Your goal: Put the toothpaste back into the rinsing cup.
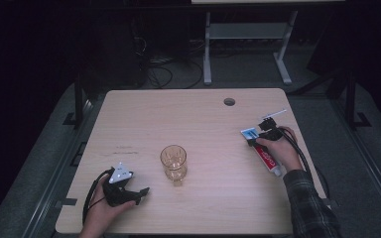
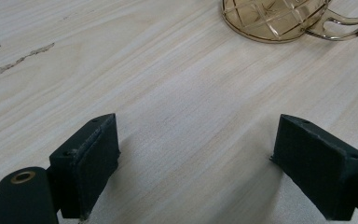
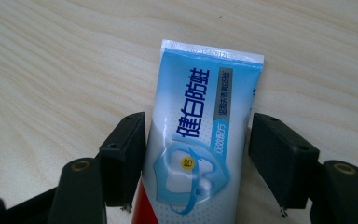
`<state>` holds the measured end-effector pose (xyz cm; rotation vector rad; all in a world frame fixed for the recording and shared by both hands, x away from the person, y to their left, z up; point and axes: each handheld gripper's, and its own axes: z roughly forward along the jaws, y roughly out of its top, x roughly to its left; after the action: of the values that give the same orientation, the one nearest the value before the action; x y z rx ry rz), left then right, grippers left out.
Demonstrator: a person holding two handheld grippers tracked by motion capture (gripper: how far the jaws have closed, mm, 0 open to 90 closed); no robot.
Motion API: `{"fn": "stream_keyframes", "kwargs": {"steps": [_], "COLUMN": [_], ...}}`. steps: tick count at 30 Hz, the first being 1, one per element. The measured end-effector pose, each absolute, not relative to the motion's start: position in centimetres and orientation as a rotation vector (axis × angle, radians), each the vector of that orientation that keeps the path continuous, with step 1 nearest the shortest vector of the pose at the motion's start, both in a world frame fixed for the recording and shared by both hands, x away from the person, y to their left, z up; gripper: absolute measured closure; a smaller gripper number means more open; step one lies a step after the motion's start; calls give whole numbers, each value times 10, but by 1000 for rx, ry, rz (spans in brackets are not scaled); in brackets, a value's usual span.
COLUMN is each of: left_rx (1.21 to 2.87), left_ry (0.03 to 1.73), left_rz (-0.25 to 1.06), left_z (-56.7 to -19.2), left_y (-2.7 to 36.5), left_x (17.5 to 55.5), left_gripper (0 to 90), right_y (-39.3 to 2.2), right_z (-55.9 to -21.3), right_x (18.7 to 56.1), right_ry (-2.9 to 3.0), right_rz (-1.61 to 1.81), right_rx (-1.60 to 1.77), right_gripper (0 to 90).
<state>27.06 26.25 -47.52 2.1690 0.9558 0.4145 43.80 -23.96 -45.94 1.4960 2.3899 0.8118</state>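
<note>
Wooden table (image 1: 203,208), toothpaste tube (image 3: 200,135) cut off below between right gripper (image 3: 196,163) fingers.

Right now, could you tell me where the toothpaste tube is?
The toothpaste tube lies flat near the table's right edge, between the right tongs' open jaws, right of the glass mug.

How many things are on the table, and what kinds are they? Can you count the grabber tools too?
Toothpaste tube: 1, lying flat between the right gripper's jaws
Amber glass mug: 1, standing near the middle of the table
Grippers: 2, the right gripper and the left gripper, whose jaws are open over bare wood
Total: 4
</note>
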Motion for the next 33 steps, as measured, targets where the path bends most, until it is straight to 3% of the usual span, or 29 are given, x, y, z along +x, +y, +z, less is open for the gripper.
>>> {"fn": "stream_keyframes", "kwargs": {"steps": [10,14,23,29,33], "left_rx": [2170,2170,2170,2170,2170], "left_ry": [954,954,954,954,954], "left_rz": [413,413,413,413,413], "left_z": [-475,-475,-475,-475,-475], "left_y": [262,262,262,262,262], "left_x": [270,270,270,270,270], "left_gripper": [130,130,130,130,130], "right_y": [-233,-231,-232,-236,-239], "right_z": [-461,-459,-457,-452,-451], "right_x": [436,435,435,435,435], "right_ry": [2373,2378,2376,2366,2368], "right_rz": [738,730,714,731,760], "right_rx": [1428,1432,1451,1504,1517], "right_gripper": [367,452,540,675,694]}}
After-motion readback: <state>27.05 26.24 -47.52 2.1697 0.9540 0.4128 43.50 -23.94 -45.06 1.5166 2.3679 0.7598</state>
